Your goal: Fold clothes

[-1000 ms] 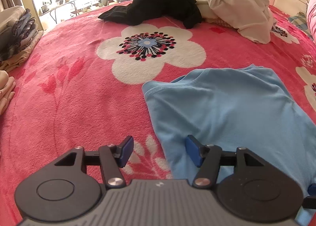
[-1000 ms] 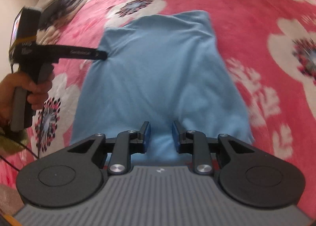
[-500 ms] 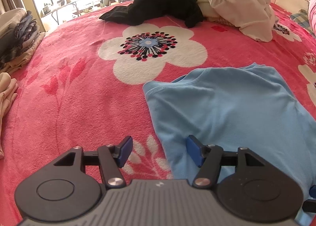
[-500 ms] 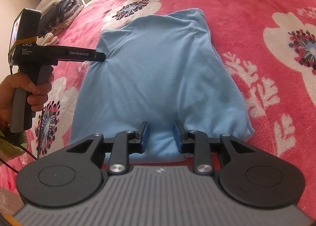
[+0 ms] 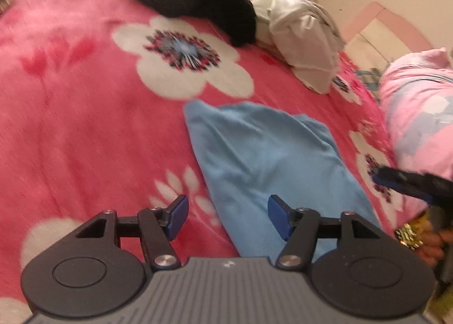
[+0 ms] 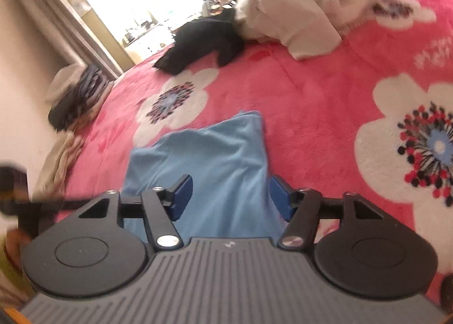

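On the bed, a fuzzy pink blanket (image 5: 85,114) with big white flowers covers everything, plush and a bit nappy. The blue shirt (image 5: 271,160) lies on it, soft thin jersey folded into a long strip, narrower at the far end, with a few shallow creases running along it. In the right wrist view the shirt (image 6: 226,160) runs straight away from the camera.

Further back there's a black garment (image 5: 203,4) slumped in a floppy heap, and right beside it, touching, a crumpled cream pile (image 5: 300,29) that looks like heavier cloth. A puffy pink quilt (image 5: 419,103) bulges at the right edge of the left view. A stack of folded clothes (image 6: 76,94) sits at the bed's edge by the wall in the right view, too blurry to sort out.

Left tongs (image 5: 226,218): roughly half open, blue pads gripping nothing. The gap sits over the shirt's left edge, one pad over blanket, the other over blue fabric. Can't tell if they touch the cloth.

Right tongs (image 6: 230,196): jaws are opening right now, pads well apart, shirt lying between them but the pads aren't pressing on it. The right-hand pad sits about at the shirt's right edge.

The left view also catches the right tongs (image 5: 402,179) as a blurry dark shape at the shirt's right side, with a hand (image 5: 427,242) under it.
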`<state>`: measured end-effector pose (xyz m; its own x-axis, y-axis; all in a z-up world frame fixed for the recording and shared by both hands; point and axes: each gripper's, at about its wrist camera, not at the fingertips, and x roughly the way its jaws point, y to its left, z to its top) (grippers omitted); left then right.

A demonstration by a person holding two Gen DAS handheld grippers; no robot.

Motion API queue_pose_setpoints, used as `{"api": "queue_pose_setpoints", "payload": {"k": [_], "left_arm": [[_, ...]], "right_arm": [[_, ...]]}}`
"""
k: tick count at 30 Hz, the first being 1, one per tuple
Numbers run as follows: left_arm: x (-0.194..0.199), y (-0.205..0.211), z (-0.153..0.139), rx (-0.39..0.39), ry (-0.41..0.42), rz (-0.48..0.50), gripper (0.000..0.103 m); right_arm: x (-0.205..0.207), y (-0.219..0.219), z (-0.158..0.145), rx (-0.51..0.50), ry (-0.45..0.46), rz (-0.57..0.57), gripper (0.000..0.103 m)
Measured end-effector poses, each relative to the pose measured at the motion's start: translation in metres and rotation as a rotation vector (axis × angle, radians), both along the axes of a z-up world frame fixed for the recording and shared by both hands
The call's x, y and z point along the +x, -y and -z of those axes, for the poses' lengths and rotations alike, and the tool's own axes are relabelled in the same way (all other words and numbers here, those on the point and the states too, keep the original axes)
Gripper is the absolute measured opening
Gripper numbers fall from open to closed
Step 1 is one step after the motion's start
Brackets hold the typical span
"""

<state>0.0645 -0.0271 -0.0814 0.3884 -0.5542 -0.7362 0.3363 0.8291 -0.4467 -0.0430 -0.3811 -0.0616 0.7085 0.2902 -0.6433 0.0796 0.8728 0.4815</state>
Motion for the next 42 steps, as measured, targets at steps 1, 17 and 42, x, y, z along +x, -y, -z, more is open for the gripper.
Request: {"api": "queue_pose_setpoints", "payload": {"k": [1, 17, 42], "left_arm": [[0.000, 0.000, 0.004, -0.005, -0.012, 0.001, 0.061], [0.021, 0.005, 0.026, -0.084, 0.002, -0.019, 0.058], [0.042, -0.007, 0.037, -0.256, -0.092, -0.012, 0.046]], "right_arm": [[0.005, 0.005, 0.006, 0.023, -0.011, 0.011, 0.062], [0.017, 0.032, 0.072, 0.325, -0.011, 0.114, 0.070], [0.101, 0.033, 0.082, 0.496, -0.043, -0.099, 0.071]]}}
